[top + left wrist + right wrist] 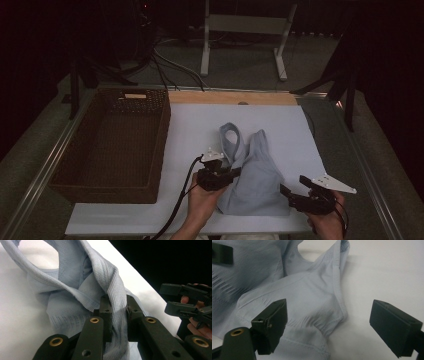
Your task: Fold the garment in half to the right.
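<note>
The top (pixel 252 172) is lying crumpled on the white worktop (pixel 190 125), its long axis running from the hem near me away to the straps at the far end. My left gripper (pixel 235 172) is sitting at its left edge, jaws clamped together on a ribbed strap (pixel 116 302) that is rising twisted out of the fabric between them. My right gripper (pixel 290 192) is hovering just beside the top's near right corner, jaws standing wide apart and holding nothing; in the right gripper view the hem corner (pixel 322 327) is lying ahead and between them, nearer the left-hand jaw, with bare worktop under the other. So the right hand is the free one and the nearer to that corner, and I judge the coming move is hanging on it pushing forward and slightly leftward onto the hem. The basket (pixel 75 177) is waiting well off to the left, beyond my left hand (pixel 202 200).
</note>
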### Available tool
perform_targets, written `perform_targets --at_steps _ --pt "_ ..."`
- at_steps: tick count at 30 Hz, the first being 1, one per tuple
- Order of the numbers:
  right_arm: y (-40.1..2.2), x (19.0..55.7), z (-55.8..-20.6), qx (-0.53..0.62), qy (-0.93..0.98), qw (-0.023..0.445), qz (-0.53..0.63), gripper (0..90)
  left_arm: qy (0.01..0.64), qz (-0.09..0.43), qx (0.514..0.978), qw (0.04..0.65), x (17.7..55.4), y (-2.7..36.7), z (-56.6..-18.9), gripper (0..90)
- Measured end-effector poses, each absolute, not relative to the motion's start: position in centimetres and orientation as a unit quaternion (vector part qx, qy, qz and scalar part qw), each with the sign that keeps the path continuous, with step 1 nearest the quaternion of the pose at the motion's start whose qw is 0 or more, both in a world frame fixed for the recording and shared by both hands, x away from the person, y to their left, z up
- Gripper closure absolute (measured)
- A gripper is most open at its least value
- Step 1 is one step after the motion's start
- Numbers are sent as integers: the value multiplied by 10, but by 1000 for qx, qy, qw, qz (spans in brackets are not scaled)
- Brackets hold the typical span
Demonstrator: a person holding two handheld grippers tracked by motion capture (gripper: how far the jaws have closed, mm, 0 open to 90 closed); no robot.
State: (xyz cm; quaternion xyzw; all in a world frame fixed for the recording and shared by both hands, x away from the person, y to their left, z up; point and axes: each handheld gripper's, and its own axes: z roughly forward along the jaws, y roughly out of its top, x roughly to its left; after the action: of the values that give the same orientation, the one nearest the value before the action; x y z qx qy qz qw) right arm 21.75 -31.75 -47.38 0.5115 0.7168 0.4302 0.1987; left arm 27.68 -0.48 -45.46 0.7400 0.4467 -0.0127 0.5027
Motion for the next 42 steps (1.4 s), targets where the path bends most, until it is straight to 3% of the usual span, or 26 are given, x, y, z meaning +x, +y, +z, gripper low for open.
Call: perform_targets --at_steps 42 --pt "-321 216 -472 518 708 202 436 151 430 -55 749 501 285 -54 -457 812"
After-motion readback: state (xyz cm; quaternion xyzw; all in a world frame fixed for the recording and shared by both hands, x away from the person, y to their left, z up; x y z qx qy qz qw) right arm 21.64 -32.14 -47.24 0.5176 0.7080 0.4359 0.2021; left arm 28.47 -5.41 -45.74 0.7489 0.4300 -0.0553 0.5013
